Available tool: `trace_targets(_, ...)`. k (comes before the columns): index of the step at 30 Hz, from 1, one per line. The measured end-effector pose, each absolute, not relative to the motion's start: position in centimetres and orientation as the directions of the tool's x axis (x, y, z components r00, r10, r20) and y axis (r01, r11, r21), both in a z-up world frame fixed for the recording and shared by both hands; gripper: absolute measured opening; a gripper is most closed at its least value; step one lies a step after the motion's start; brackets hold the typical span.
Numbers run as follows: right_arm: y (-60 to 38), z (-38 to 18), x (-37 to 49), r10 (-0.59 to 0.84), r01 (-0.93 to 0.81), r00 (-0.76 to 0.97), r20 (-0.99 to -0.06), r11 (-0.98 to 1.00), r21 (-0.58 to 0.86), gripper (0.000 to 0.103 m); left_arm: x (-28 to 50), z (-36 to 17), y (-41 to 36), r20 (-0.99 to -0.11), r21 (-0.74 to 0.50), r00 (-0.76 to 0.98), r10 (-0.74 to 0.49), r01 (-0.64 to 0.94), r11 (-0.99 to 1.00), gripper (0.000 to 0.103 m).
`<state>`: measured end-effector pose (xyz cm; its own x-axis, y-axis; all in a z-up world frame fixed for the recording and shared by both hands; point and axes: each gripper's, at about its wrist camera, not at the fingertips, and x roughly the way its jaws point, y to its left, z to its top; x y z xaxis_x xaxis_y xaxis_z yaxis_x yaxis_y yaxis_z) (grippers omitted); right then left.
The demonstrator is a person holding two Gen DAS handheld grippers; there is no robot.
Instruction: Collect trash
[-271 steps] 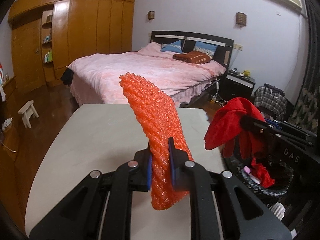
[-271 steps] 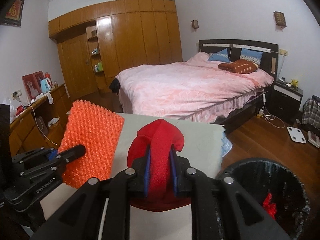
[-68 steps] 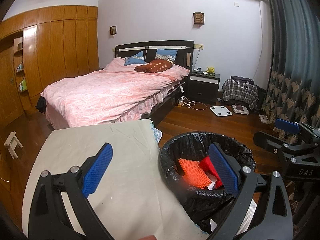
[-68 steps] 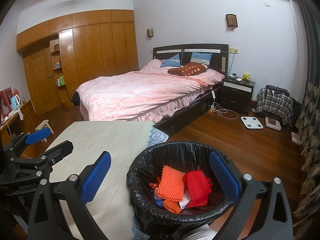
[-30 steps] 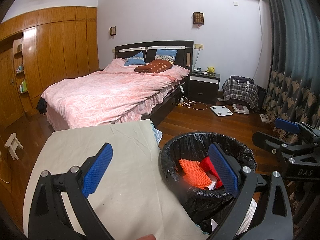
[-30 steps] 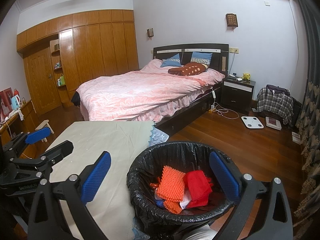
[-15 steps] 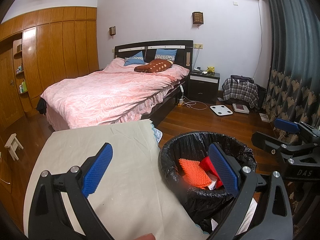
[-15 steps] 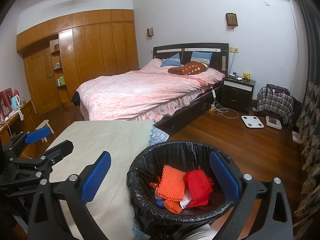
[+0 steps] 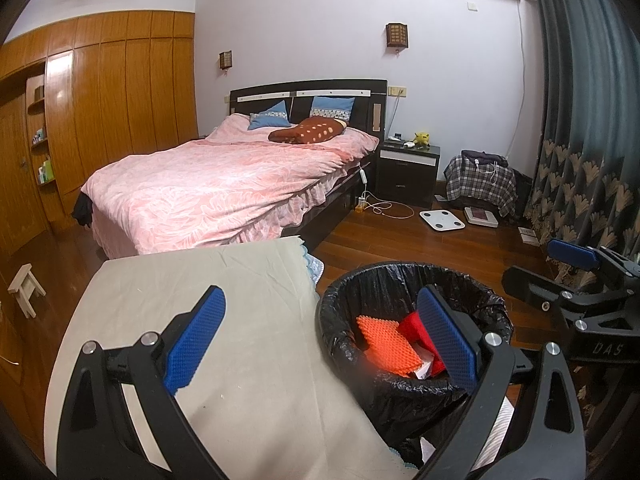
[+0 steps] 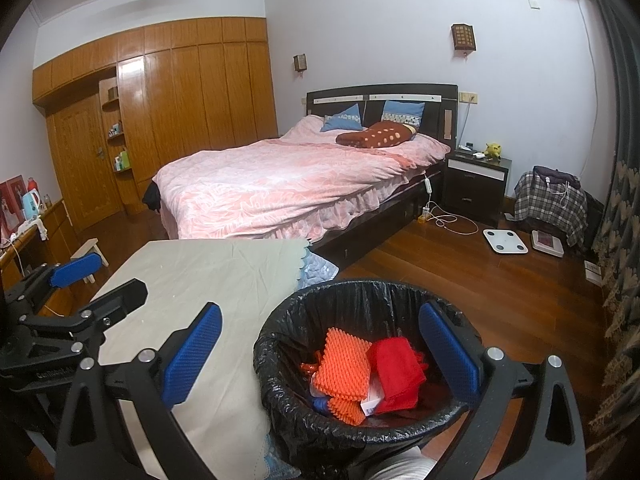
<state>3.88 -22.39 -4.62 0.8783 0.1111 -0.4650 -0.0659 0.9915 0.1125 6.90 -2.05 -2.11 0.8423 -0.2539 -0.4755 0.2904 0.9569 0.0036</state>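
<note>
Both grippers hang spread wide and holding nothing. The left gripper [image 9: 320,340] has its blue pads far apart, one pad over the cloth-covered table [image 9: 248,280], the other over the trash bin [image 9: 400,276]. The right gripper [image 10: 320,354] shows the same wide gap, its pads straddling the bin [image 10: 360,292] from above, one over the table [image 10: 208,268] near its right edge and one over the bin's right rim.

The bin stands on the wooden floor, just beside the table's right edge, lined with a black bag. Inside it lies the trash. The orange foam net [image 10: 344,364] lies flat-ish on top of the heap, left of centre, its long axis running from the near side of the bin toward the far rim, tilted slightly right at the top. In the left wrist view the same orange foam net [image 9: 384,340] slants from upper left down to lower right. Touching its right side is the red cloth [image 10: 396,364], folded, its long axis running roughly the same near-to-far way; the red cloth [image 9: 416,332] is partly hidden behind the left gripper's pad. A white paper scrap [image 10: 374,398] pokes out between and below them, and a second orange piece [image 10: 346,410] sits under the net near the bin's front.
</note>
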Motion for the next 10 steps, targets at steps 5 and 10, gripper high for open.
trace_targets(5,-22.44,-4.59,3.89,0.111,-0.065,0.878,-0.465,0.991,0.113,0.097,6.89,-2.10,-2.08,-0.476,0.004,0.842,-0.253,0.290,0.957,0.094)
trace_targets(10,-22.39,-4.57,3.84,0.112,-0.065,0.878,-0.465,0.991,0.114,0.097,6.90,-2.31,-2.09,-0.478,0.003,0.841,-0.254,0.291,0.957,0.094)
